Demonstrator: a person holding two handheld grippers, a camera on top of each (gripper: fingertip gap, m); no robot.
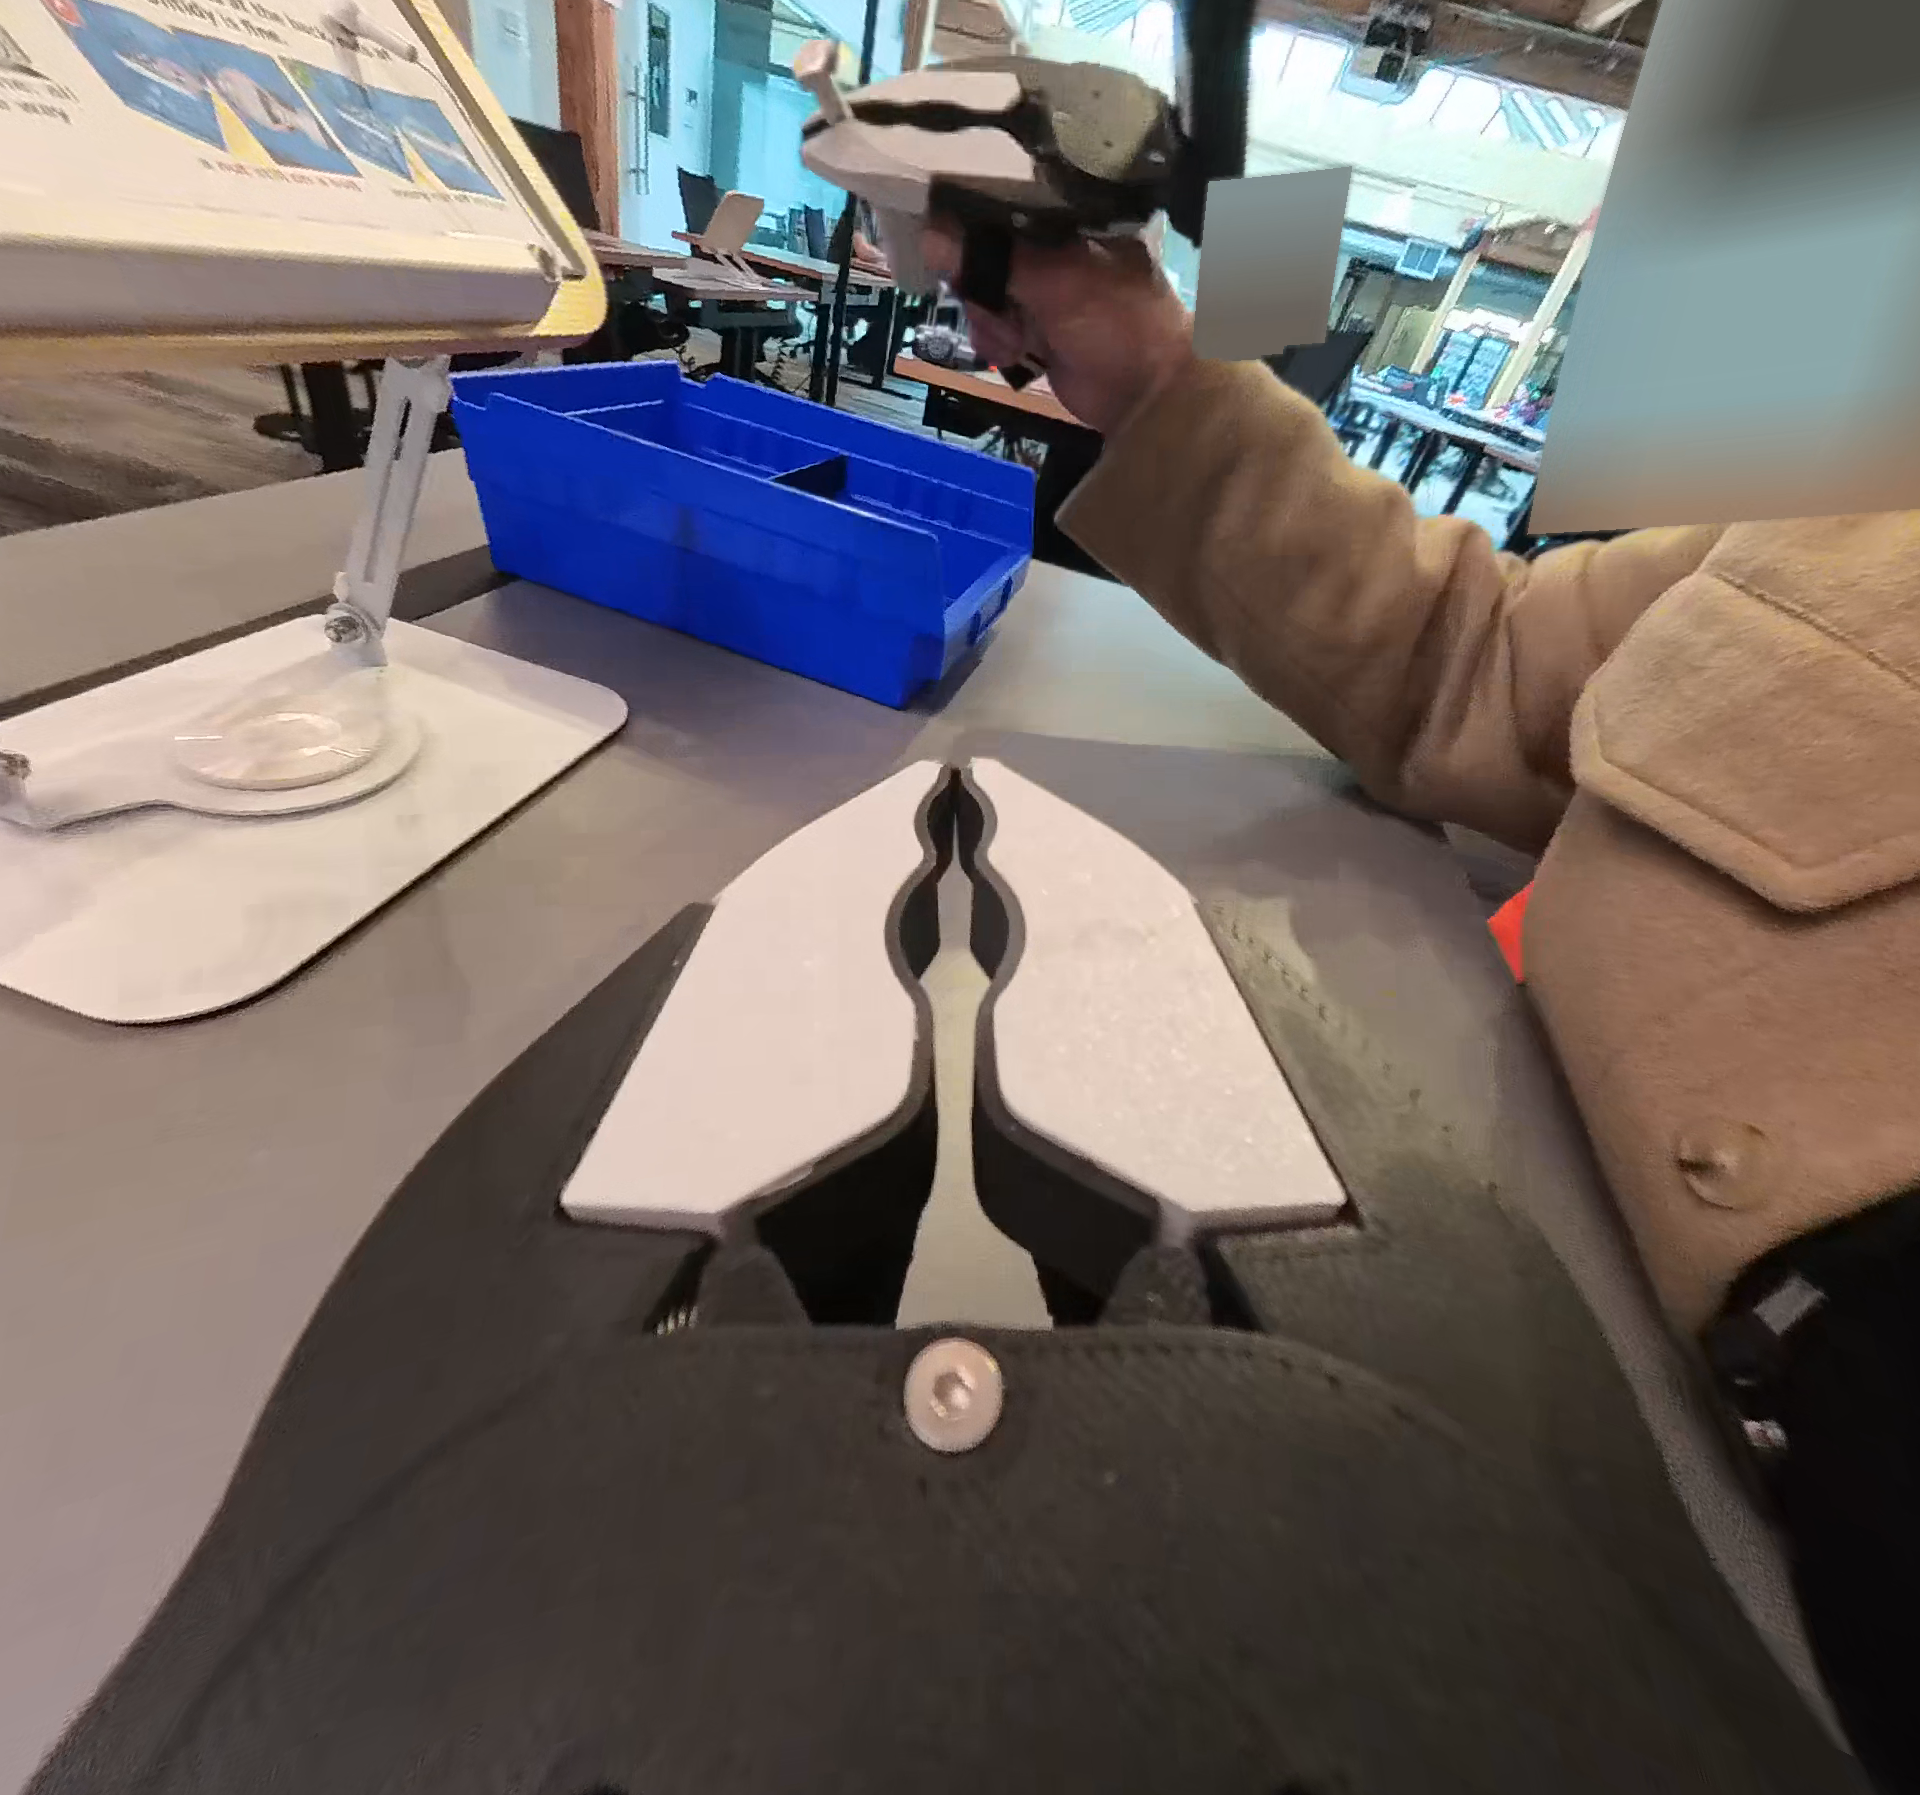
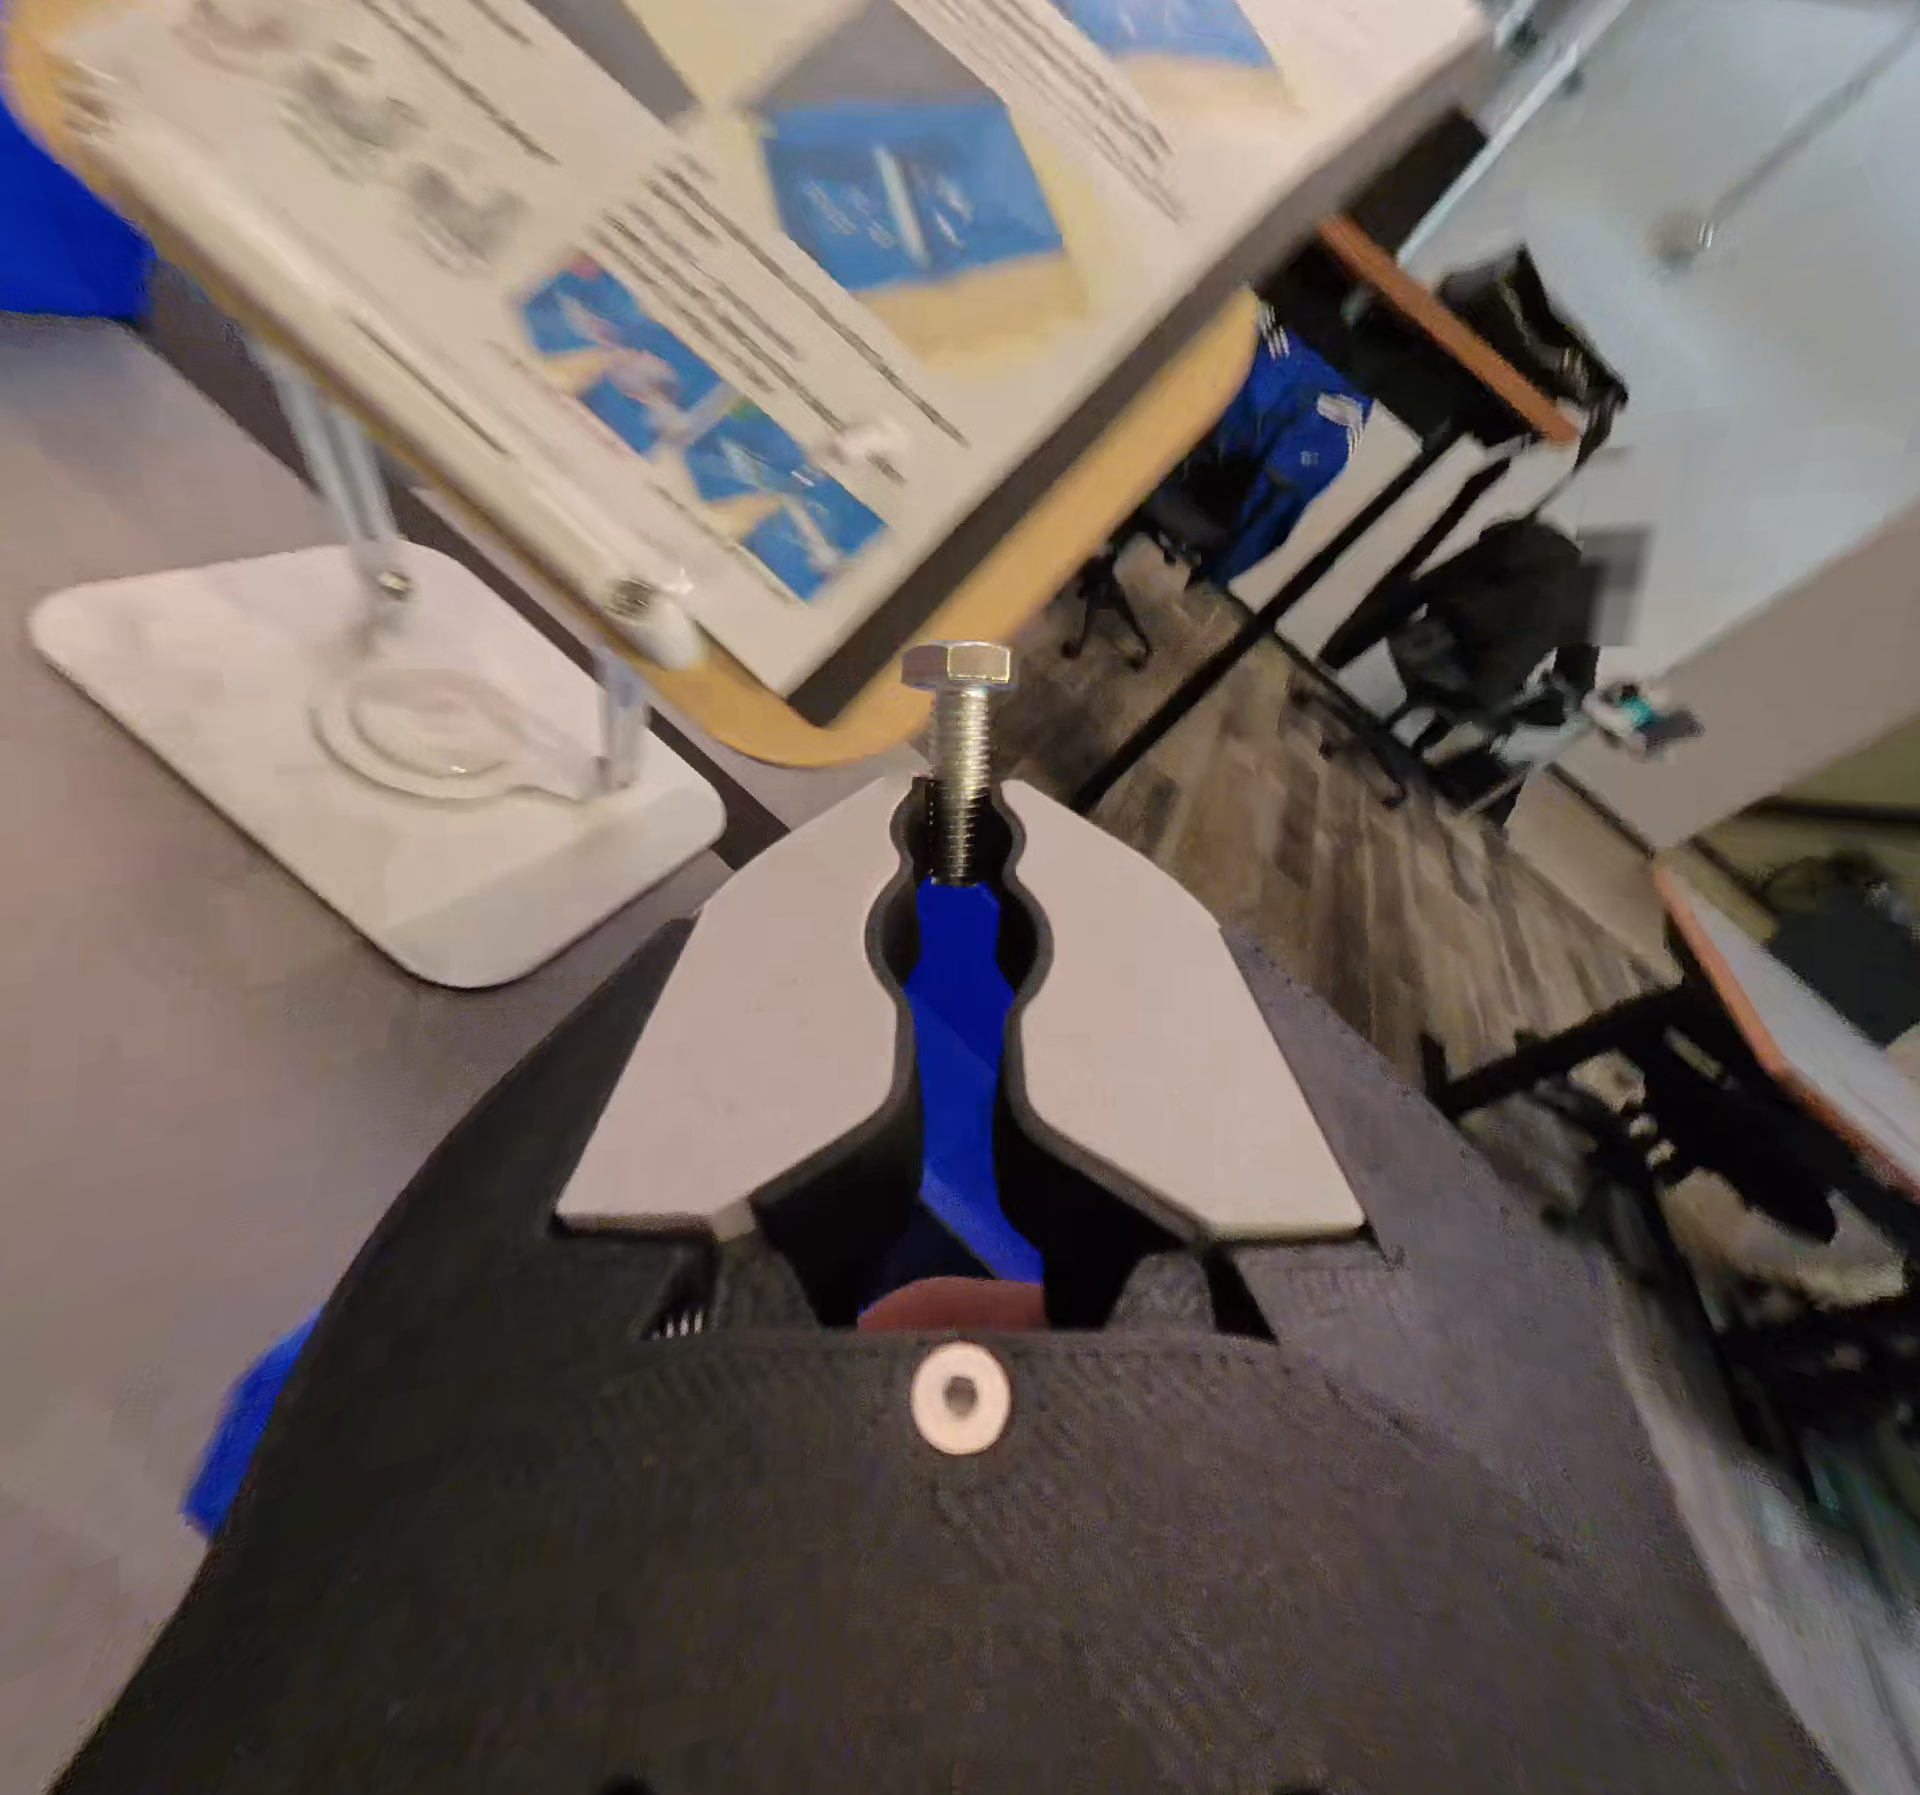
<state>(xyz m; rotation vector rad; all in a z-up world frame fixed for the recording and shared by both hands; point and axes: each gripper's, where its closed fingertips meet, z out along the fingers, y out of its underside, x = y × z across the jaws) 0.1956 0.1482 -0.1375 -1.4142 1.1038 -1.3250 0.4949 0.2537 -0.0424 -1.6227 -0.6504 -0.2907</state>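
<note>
My right gripper (image 2: 956,795) is shut on a silver hex-head bolt (image 2: 958,722); it grips the threaded shaft, and the head sticks out past the fingertips. In the left wrist view that same gripper (image 1: 831,124) is raised high above the blue bin (image 1: 727,540), held by a hand in a tan sleeve, with the bolt (image 1: 831,78) at its tip. My left gripper (image 1: 956,779) is shut and empty, low over the grey table (image 1: 260,1174), pointing toward the bin.
A white stand (image 1: 312,810) holds a tilted instruction board (image 1: 260,104) at the left; it also shows in the right wrist view (image 2: 675,239). The bin has a divider inside. A person's tan coat (image 1: 1714,862) fills the right. Desks and chairs stand beyond the table. There is about 35 centimetres between the tips of the two grippers.
</note>
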